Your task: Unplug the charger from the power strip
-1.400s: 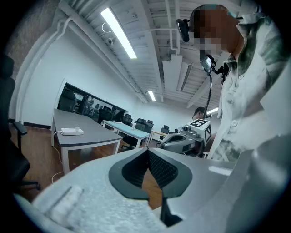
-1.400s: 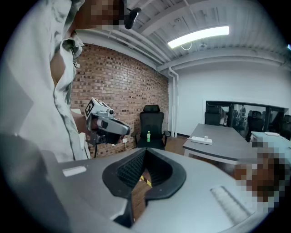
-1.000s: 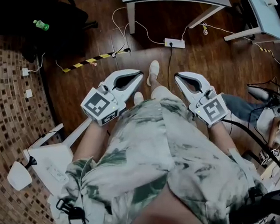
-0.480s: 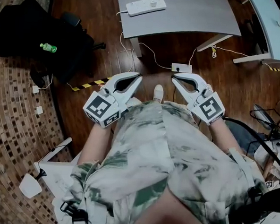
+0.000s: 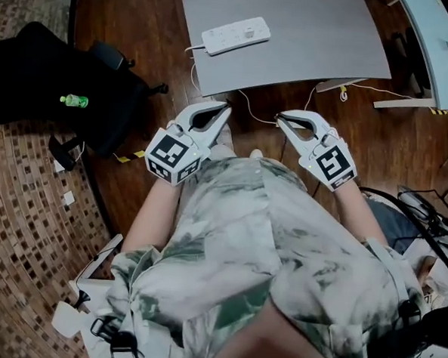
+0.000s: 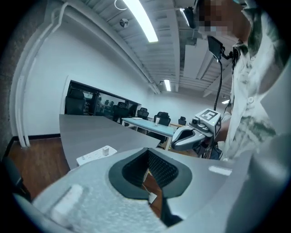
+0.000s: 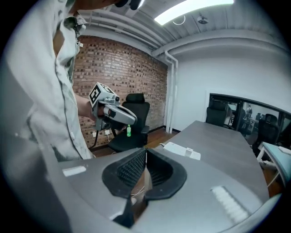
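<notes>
**Closed, empty, and short of the strip**

The charger (image 5: 252, 32) is a small white block plugged into the white power strip (image 5: 229, 37). The strip is a long flat bar with rounded ends, lying slantwise on the grey table (image 5: 316, 36) towards its near left corner. The tabletop looks smooth and matte, so I expect the light plastic strip to slide or lift if the plug is pulled alone.

I hold my left gripper (image 5: 225, 106) and right gripper (image 5: 280, 116) side by side at the table's near edge. Both point towards the strip but are well apart from it. On each, the jaws are pressed together at the tips with nothing between them, the ribbed black pads meeting inside pale, smooth, curved shells. Holding them level as a pair suits a two-handed job: one to pin the strip, one to pinch the charger. By my judgement the unplugging has not begun, and both jaws must spread first.

Around the table lies a dark wooden floor (image 5: 143, 18). To the left stands a black chair (image 5: 42, 65) with a green bottle (image 5: 74, 100) on it.
</notes>
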Demonstrator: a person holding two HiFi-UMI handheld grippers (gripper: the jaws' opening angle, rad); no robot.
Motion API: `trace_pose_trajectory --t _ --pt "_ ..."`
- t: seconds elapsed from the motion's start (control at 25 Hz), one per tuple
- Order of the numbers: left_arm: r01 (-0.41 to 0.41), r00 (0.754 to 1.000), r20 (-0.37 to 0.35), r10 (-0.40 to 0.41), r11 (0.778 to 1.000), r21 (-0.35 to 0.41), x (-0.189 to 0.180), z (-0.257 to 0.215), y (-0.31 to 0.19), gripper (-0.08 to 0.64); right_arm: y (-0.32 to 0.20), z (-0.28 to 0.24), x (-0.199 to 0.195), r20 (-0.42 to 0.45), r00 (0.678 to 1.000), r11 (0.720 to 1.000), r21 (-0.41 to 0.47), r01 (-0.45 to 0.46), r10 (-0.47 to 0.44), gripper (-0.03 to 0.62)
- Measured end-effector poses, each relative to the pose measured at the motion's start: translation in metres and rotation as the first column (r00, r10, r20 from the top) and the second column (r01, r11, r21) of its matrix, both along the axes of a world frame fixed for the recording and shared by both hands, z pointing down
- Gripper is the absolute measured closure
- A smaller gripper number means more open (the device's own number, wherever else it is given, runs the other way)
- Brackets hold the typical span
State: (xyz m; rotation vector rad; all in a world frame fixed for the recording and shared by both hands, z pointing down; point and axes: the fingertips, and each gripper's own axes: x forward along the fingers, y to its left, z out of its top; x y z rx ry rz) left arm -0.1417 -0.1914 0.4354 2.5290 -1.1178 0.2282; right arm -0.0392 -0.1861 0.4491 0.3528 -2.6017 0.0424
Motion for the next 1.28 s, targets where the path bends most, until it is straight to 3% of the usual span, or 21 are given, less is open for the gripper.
trace_pose_trajectory --t 0.4,0.68,0.84,1.04,1.12,1.28 --pt "-0.141 0.984 0.097 0.148 0.987 -0.073 -0.022 0.064 -0.11 0.56 -0.091 0.036 -0.039 -0.133 0.991 0.996 0.079 0.037 -0.027 0.56" --pt "-0.099 0.976 0.177 0.126 0.983 -0.155 -0.017 0.117 -0.167 0.56 -0.143 0.07 -0.056 -0.263 0.951 0.977 0.088 0.194 -0.165 0.532" --pt "-0.07 0.966 0.226 0.121 0.972 -0.223 -0.019 0.145 -0.203 0.56 -0.178 0.102 -0.065 -0.388 0.877 0.933 0.1 0.346 -0.283 0.506" --pt "-0.083 0.924 0.33 0.194 0.944 -0.32 -0.011 0.191 -0.231 0.561 -0.22 0.137 -0.08 -0.482 0.775 0.862 0.075 0.5 -0.408 0.486" --pt "-0.078 0.91 0.359 0.209 0.935 -0.347 -0.01 0.206 -0.24 0.561 -0.229 0.154 -0.084 -0.512 0.731 0.843 0.027 0.538 -0.45 0.478" --pt "-0.106 0.887 0.38 0.263 0.916 -0.386 -0.002 0.225 -0.246 0.561 -0.231 0.189 -0.089 -0.562 0.605 0.777 -0.113 0.619 -0.564 0.439"
